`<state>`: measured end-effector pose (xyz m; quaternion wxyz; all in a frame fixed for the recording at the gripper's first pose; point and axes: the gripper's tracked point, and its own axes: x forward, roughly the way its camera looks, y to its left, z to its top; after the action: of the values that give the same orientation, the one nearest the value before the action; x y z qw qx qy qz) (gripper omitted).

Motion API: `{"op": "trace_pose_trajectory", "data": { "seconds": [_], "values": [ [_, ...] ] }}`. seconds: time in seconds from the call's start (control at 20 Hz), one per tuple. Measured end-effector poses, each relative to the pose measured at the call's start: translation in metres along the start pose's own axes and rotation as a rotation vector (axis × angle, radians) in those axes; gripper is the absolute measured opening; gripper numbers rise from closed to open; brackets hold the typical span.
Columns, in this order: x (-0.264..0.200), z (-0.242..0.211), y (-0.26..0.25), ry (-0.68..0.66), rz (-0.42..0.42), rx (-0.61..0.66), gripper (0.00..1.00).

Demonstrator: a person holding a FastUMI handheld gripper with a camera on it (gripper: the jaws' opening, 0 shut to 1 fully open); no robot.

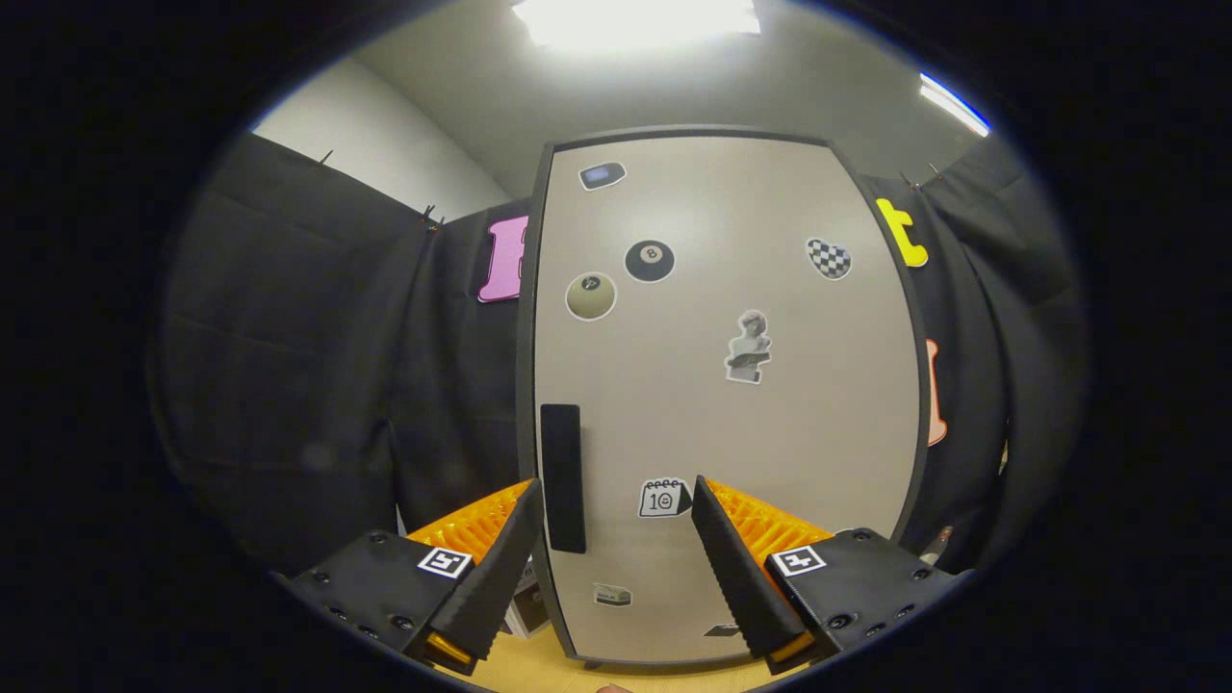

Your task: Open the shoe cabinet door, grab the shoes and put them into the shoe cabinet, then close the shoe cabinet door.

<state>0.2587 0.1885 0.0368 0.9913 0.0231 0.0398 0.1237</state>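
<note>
Shoe cabinet door (731, 385) closed, upright on the tabletop (539, 669), just beyond the jaws, dotted with stickers (650, 261). Black handle (562, 478) near its left edge, at 11 o'clock from the gripper (612, 496). Jaws wide open, empty, the handle seen in the gap between them, nearer the left finger.

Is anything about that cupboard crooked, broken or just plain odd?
Nothing stands out. The cabinet door is shut and looks undamaged, its black handle upright. The gripper hangs open before it, jaws apart.
</note>
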Motion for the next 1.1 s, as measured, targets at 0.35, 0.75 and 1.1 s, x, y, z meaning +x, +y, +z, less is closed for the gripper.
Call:
{"op": "trace_pose_trajectory", "data": {
  "seconds": [0.35, 0.75, 1.1],
  "values": [
    [0.048, -0.041, 0.027, 0.121, 0.039, -0.019, 0.97],
    [0.074, -0.061, 0.037, 0.189, -0.012, 0.001, 0.63],
    [0.07, -0.063, 0.033, 0.222, 0.034, 0.002, 0.2]
  ]
}}
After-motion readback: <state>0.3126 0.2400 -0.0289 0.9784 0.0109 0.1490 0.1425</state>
